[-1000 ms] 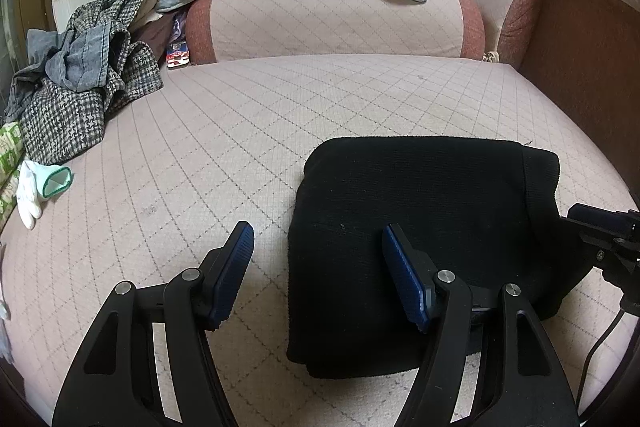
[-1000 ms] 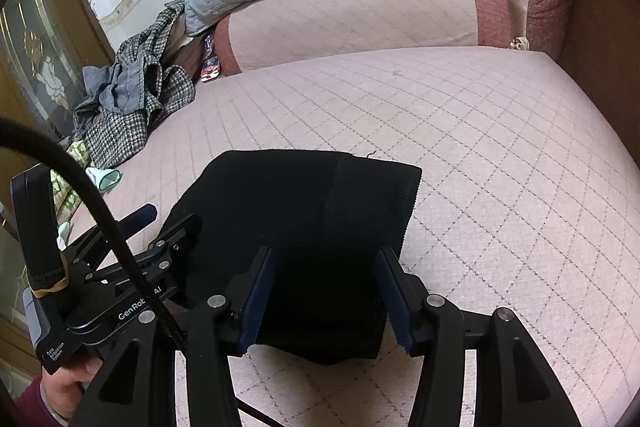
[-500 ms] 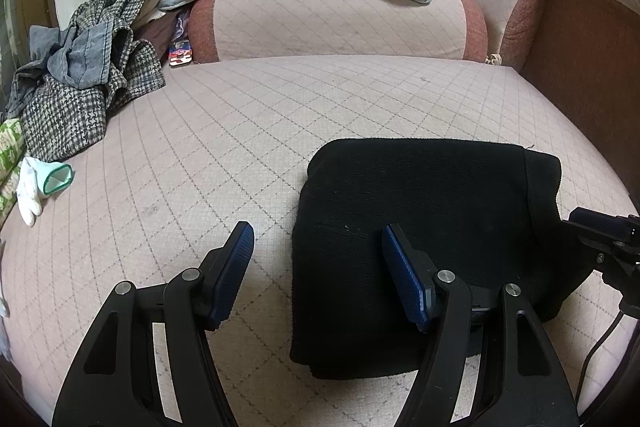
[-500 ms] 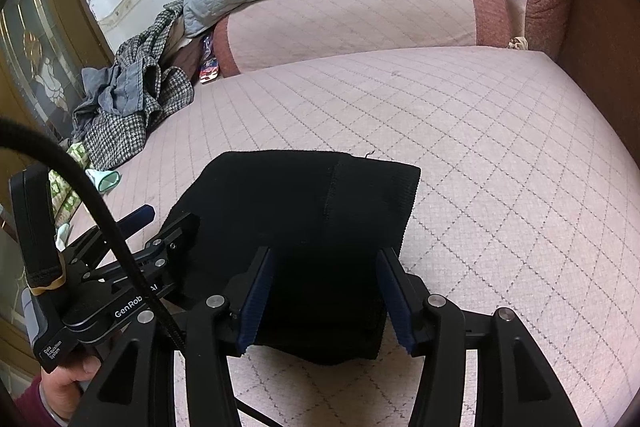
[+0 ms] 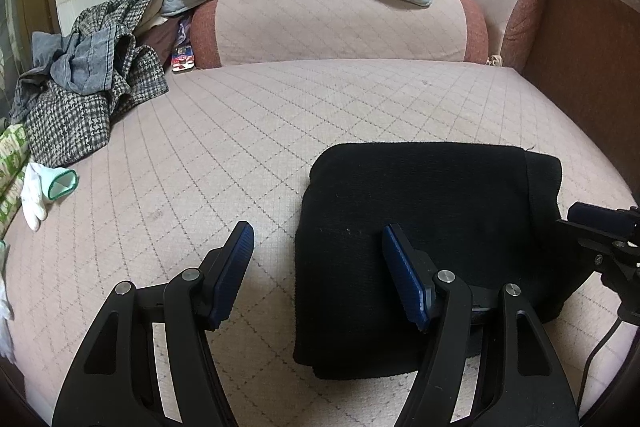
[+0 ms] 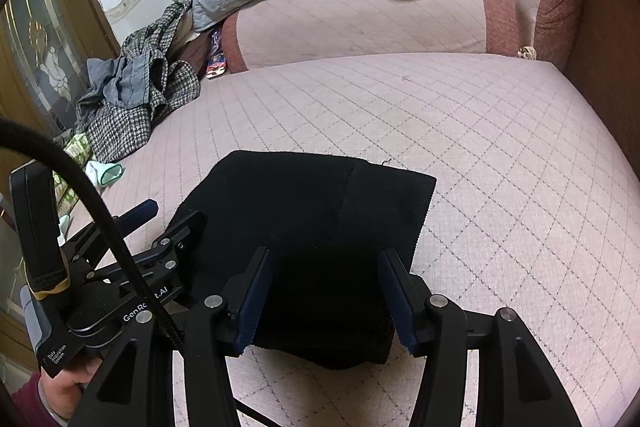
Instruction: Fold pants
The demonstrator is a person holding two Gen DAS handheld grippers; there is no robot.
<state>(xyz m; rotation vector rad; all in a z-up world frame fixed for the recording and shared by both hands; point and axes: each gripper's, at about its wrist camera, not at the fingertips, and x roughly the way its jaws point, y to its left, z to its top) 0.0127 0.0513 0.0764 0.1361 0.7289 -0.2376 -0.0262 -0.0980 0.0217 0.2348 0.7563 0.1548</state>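
pants [image 5: 432, 227] look folded into a neat black block near the front of the sofa [image 5: 280, 131], both left gripper [image 5: 318, 275] and right gripper [image 6: 326, 299] released, but snagging an edge pulling away could flip it open

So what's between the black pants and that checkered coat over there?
Just bare quilted pink sofa cushion. In the left wrist view, nothing lies between the folded black pants and the houndstooth coat; the white glove sits nearer, off that line.
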